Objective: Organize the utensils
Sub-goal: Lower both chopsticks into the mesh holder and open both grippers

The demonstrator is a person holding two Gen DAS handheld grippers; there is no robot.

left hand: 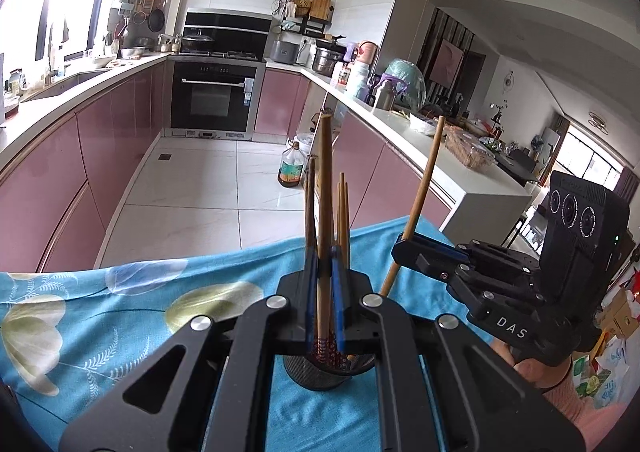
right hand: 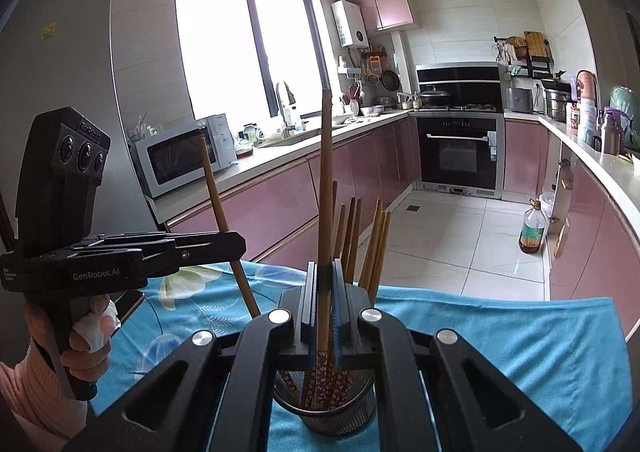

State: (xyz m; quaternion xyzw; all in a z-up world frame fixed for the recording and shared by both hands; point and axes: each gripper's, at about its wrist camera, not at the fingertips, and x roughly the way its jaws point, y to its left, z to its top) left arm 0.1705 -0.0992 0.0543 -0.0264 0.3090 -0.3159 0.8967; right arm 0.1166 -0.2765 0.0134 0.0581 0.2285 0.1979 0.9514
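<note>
My left gripper (left hand: 325, 264) and right gripper (right hand: 328, 276) are matte black linkages with round silver rivets at the joints and blue-edged pads lining the jaws. Each carries a tall black camera block with three round lenses in a row. The left one's side reads "GenRobot.AI" in white; the right one's shows "DAS" and a small green light. Both wrists wear pink knitted sleeves (right hand: 28, 392), and a white wrap (right hand: 90, 326) covers one finger.
</note>
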